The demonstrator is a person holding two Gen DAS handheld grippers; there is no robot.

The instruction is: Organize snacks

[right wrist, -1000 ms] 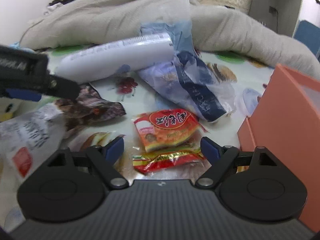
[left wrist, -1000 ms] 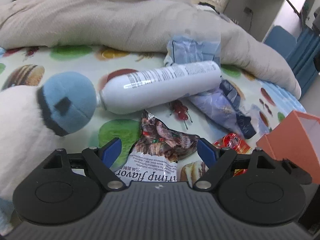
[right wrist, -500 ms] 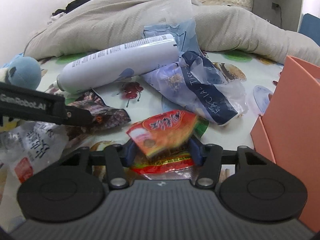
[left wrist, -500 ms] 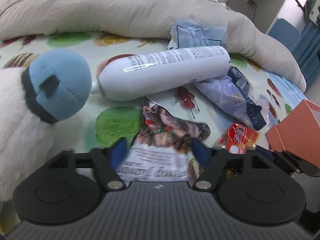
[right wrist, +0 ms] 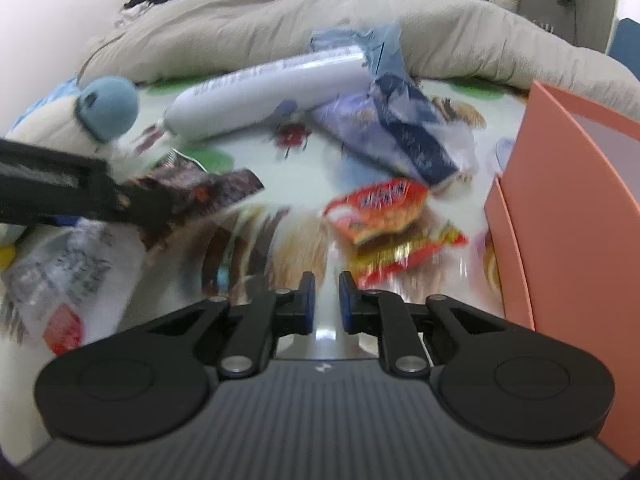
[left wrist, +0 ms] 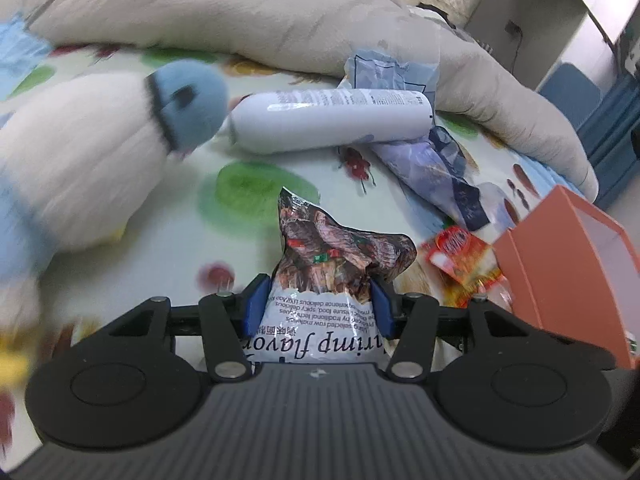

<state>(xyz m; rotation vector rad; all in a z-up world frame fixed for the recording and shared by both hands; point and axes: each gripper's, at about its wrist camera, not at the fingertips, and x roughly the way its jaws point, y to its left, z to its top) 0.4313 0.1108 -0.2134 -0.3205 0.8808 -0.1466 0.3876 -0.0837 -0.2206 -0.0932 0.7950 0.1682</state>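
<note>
Gripping the shrimp snack bag, left tongs; right tongs closed, empty.

Left wrist view. The left gripper, its jaws having just been closing, clamps a shrimp-flavour snack bag between its blue pads. Beyond, on the patterned bed sheet, lie a white spray can on its side, a facial-tissue pack just beside it, and a blue-and-white plush toy at left. At right, a red snack packet sits beside an orange box. A beige quilt lies behind.
</note>
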